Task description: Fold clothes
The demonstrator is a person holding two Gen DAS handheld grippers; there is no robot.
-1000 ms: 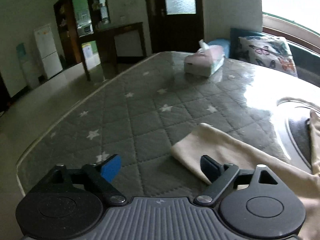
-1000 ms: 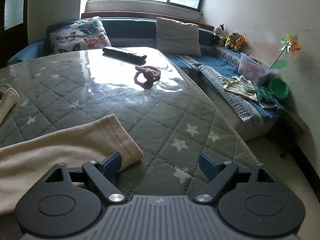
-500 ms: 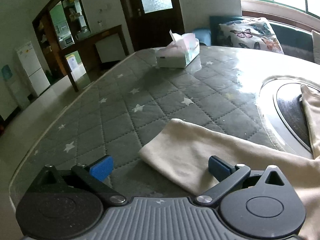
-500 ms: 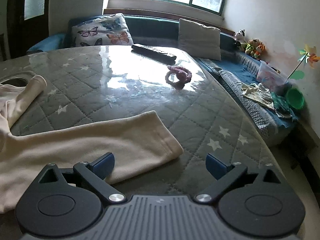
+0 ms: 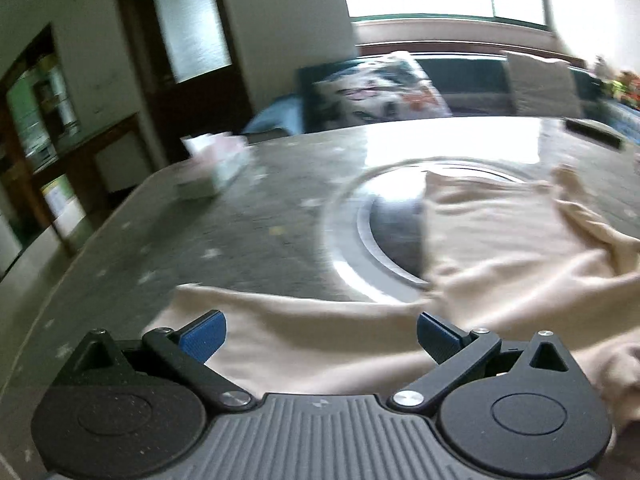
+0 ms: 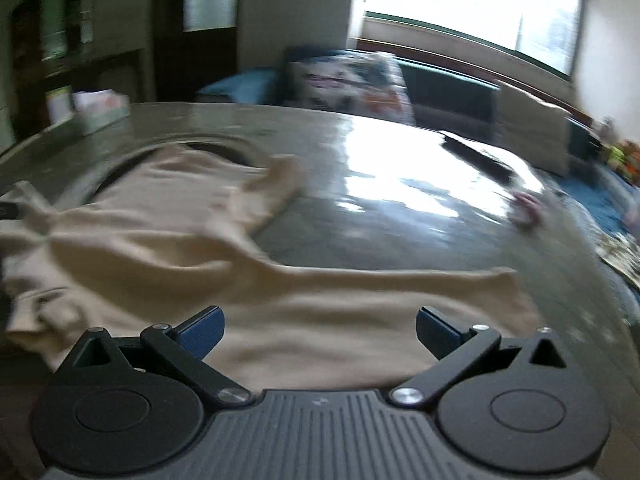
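Both cameras have swung inward over the last second: where each looked at one sleeve end and bare quilted top, I now see the cream garment's body in both views, heavily blurred by the motion. My left hand-held gripper (image 5: 318, 334) sits low over the near edge of the cream garment (image 5: 500, 248), its blue pads spread wide with cloth between and below them but nothing pinched. My right hand-held gripper (image 6: 318, 330) is likewise spread, hovering over the same cloth at lower centre of its frame. The garment lies on the desk (image 5: 240, 232), partly draped across the round metal ring (image 5: 352, 240) set in its middle, one sleeve (image 6: 420, 280) stretched out toward the right of the right view and another bunched part reaching up toward centre frame. It looks opened out and rumpled, not squared into a packet, so I judge the folding is far from finished; whether any fold is already laid in, the blur keeps me from telling. A tissue box (image 5: 212, 168) stands at upper left, well apart from the cloth.
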